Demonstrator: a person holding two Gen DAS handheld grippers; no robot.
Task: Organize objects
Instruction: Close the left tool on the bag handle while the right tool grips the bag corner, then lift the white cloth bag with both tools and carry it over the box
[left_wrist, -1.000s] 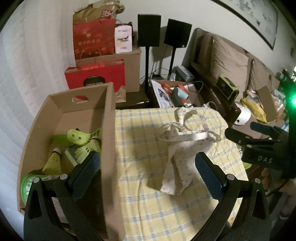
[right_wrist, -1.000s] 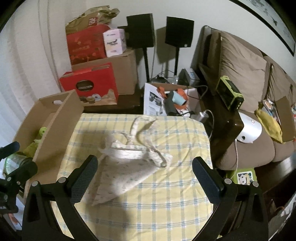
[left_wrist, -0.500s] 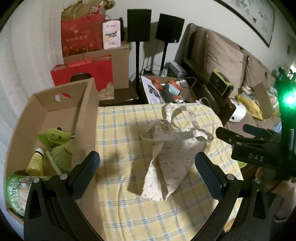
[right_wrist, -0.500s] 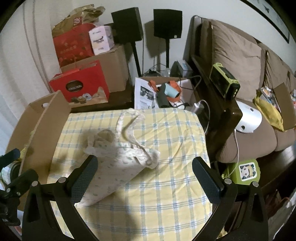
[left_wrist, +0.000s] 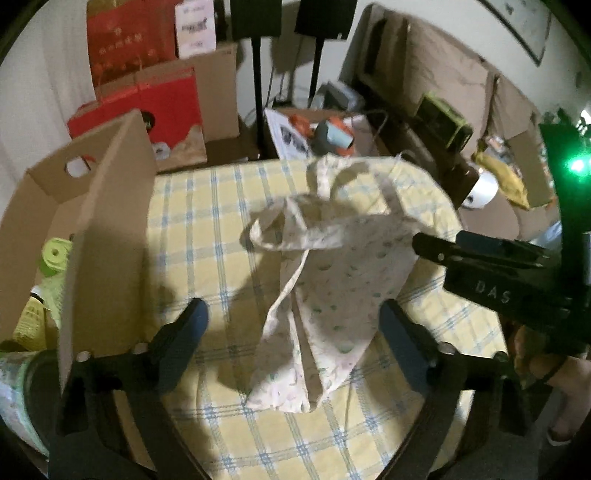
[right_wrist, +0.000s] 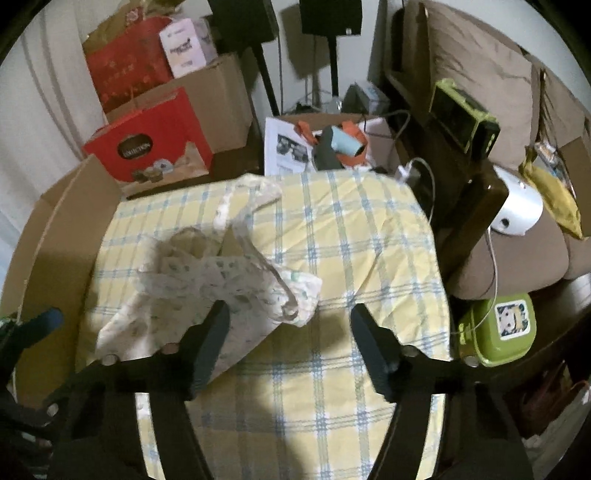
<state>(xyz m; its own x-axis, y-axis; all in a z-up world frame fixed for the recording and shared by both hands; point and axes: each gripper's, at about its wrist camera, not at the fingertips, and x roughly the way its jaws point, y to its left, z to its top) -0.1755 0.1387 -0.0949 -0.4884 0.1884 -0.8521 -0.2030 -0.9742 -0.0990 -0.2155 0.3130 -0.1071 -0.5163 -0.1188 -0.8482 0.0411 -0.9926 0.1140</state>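
A white patterned cloth tote bag (left_wrist: 325, 280) lies crumpled on the yellow checked tablecloth (left_wrist: 207, 229); it also shows in the right wrist view (right_wrist: 221, 284). My left gripper (left_wrist: 291, 325) is open and empty, above the bag's near end. My right gripper (right_wrist: 290, 332) is open and empty, just short of the bag's right corner; it shows from the side in the left wrist view (left_wrist: 480, 258). A cardboard box (left_wrist: 107, 236) at the table's left holds yellow-green shuttlecocks (left_wrist: 51, 254).
Red gift bags (right_wrist: 147, 136) and cartons stand behind the table. A box with papers and a teal tool (right_wrist: 343, 144) sits at the back. A brown sofa (right_wrist: 480, 110) and a green lunch box (right_wrist: 498, 328) are to the right. Speaker stands (right_wrist: 332, 55) are at the wall.
Both grippers have moved forward and down toward the bag. The right gripper's jaws have narrowed somewhat. The bag has not moved.
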